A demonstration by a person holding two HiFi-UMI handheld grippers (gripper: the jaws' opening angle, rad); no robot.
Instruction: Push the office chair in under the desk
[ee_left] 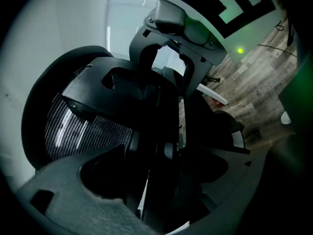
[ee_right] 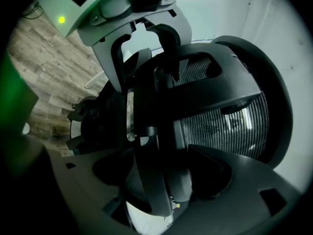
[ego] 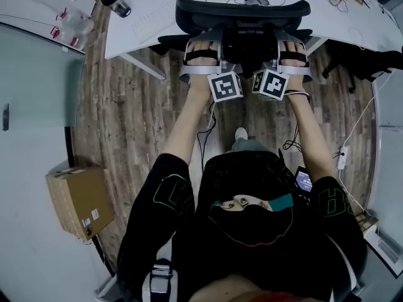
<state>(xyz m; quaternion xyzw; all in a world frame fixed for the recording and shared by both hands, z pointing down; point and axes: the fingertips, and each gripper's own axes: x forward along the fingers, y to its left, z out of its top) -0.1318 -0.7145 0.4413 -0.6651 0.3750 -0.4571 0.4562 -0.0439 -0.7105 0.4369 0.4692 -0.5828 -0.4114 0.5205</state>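
The black mesh-backed office chair (ego: 242,8) stands against the near edge of the white desk (ego: 157,17). From the head view its curved backrest top overlaps the desktop, and its seat is not visible. Only the gripper views show the chair's rear: the ribbed mesh panel (ee_left: 83,131) and a black spine bar (ee_right: 149,180) running down the back frame. The left gripper (ego: 217,68) and the right gripper (ego: 275,68) sit side by side just behind the backrest, each held in a strapped hand, with their square-marker cubes almost touching. In the right gripper view its jaws are spread, with the spine bar standing between them and light showing beside the bar. The left gripper view is darker but shows its jaws likewise apart around the dark frame. I cannot tell whether either gripper's pads touch the bar. Each gripper view also catches the other gripper above, with a small green light (ee_left: 239,50) glowing on its pale body. The head view alone shows the grey wood-plank floor (ego: 138,118), a brown cardboard box (ego: 79,200) well to the left, and a black bottle (ego: 116,2) on the desk.
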